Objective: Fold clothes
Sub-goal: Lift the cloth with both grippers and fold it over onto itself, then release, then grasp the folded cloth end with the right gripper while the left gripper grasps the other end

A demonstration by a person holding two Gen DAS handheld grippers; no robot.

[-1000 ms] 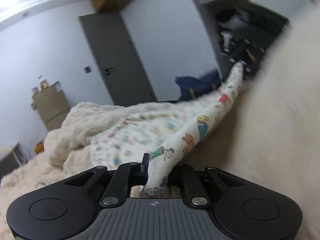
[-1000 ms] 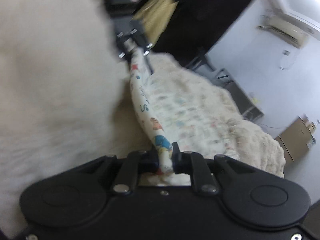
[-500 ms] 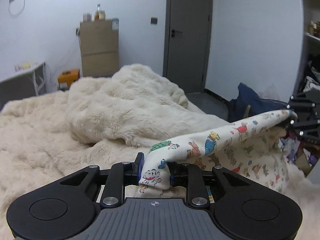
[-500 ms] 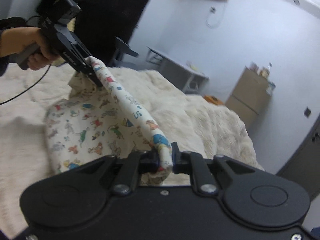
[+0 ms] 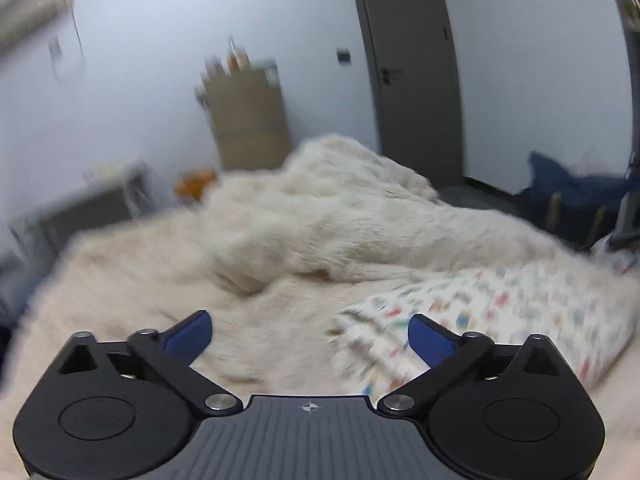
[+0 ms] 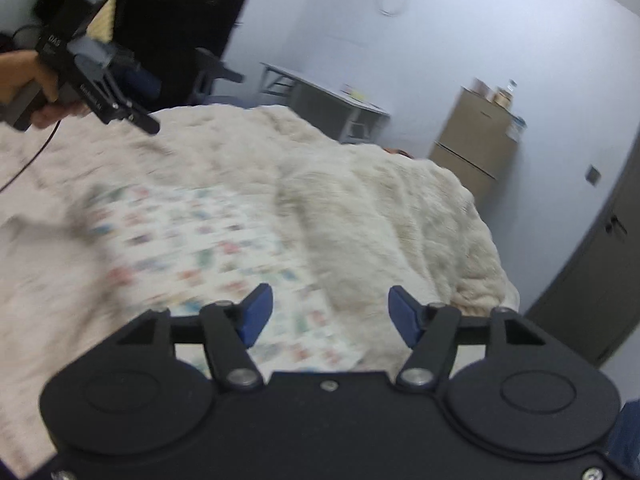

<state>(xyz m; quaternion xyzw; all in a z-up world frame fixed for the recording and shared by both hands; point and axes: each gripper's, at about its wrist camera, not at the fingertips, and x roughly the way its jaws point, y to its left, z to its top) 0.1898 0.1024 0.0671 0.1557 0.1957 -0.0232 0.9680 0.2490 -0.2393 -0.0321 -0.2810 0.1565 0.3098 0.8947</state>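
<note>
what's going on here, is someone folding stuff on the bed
Yes. A person with a gripper in each hand has just dropped a cartoon-print garment onto the fluffy cream blanket. The left gripper and right gripper have just been opening; both stand open with nothing clamped. The garment lies loosely folded.

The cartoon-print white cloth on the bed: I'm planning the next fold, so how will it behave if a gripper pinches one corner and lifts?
The cartoon-print white cloth looks thin and lies slumped on the fluffy cream blanket, so it will probably hang limp. It seems light. The blanket's pile may drag it when pushed, bunching it.
</note>
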